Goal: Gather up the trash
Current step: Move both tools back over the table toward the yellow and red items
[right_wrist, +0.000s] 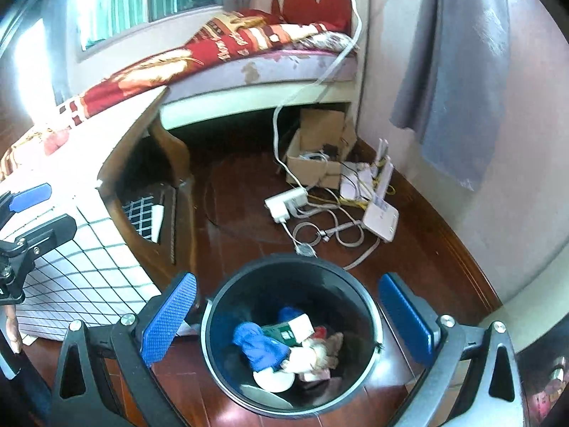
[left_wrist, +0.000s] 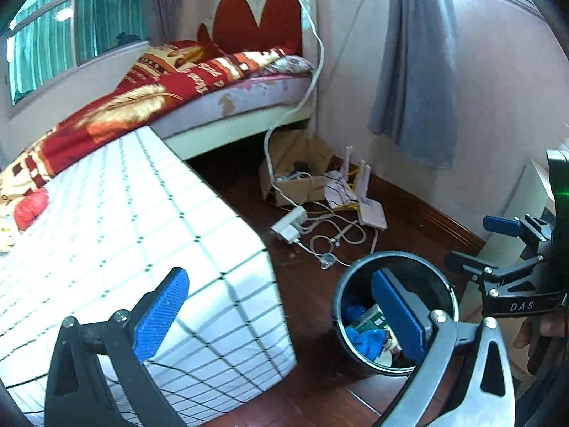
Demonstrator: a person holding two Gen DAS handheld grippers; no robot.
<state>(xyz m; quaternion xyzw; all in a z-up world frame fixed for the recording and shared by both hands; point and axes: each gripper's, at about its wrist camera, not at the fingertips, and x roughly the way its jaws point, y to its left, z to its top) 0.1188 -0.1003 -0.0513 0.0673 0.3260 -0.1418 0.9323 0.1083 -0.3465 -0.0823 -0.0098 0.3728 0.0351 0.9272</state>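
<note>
Two grippers, both with fingers spread wide and nothing between them, are what I hold over a dark wooden floor point(right_wrist: 419, 220). My right gripper point(right_wrist: 288, 323) hangs directly above the round black trash bin point(right_wrist: 213, 306), its blue pads point(right_wrist: 167, 320) flanking the rim on the left and right without touching it. The bin stands upright on the floor in the near centre and already contains a blue crumpled item point(right_wrist: 261, 347), a green-and-white carton point(right_wrist: 284, 332), a white disc-shaped piece point(right_wrist: 274, 379) and some pale crumpled scraps point(right_wrist: 323, 350). My left gripper point(left_wrist: 281, 316) sits to the left of the bin point(left_wrist: 441, 277), its left pad over the corner of a white table cover with a black grid point(left_wrist: 142, 220), its right pad in front of the bin's opening. In the left wrist view the right gripper point(left_wrist: 473, 242) appears at the far right edge. Farther away, against the pink wall, lie a white power strip point(right_wrist: 286, 203), looped cables point(right_wrist: 320, 231), a white router point(right_wrist: 382, 219) and an open cardboard box point(right_wrist: 313, 156). Beyond these stands a bed point(left_wrist: 231, 103) with a red patterned blanket point(left_wrist: 142, 99) and a red headboard point(left_wrist: 259, 17); a grey curtain point(left_wrist: 416, 71) hangs to the right.
</note>
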